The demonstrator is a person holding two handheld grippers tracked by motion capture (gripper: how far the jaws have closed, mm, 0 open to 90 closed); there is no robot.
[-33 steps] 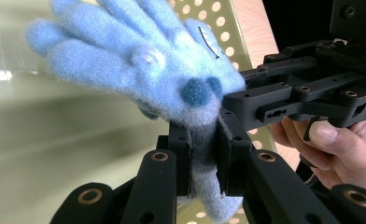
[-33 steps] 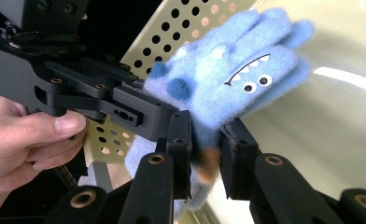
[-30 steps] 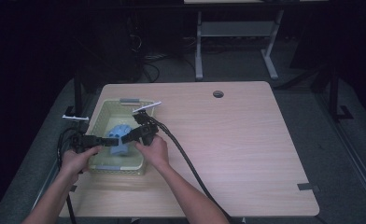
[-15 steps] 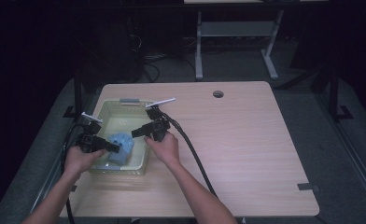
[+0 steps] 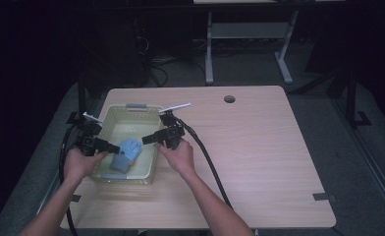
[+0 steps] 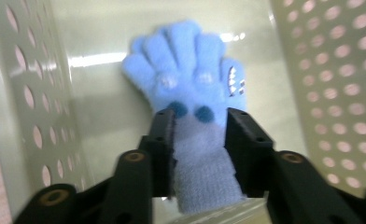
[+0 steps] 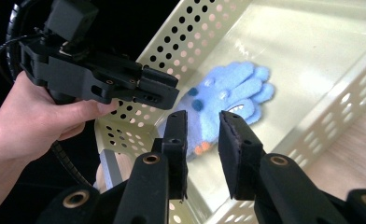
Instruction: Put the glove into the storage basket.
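Note:
A light blue knitted glove lies flat on the floor of a pale perforated basket at the table's left. My left gripper hovers over the basket's left side, pointing right. In the left gripper view its jaws have just been opening; the glove shows through the gap of the left gripper, loose below it. My right gripper is over the basket's right rim, pointing left. In the right gripper view the right gripper is open and empty, above the glove, with the left gripper opposite.
The basket's walls rise close on both sides of the glove. A black cable trails from the right gripper across the wooden table. A round cable hole lies at the back. Dark floor and a desk frame lie beyond.
Both grippers met over the glove at the basket's middle a second ago. They have since drawn apart toward the two side rims and risen a little, and the glove has been let go.

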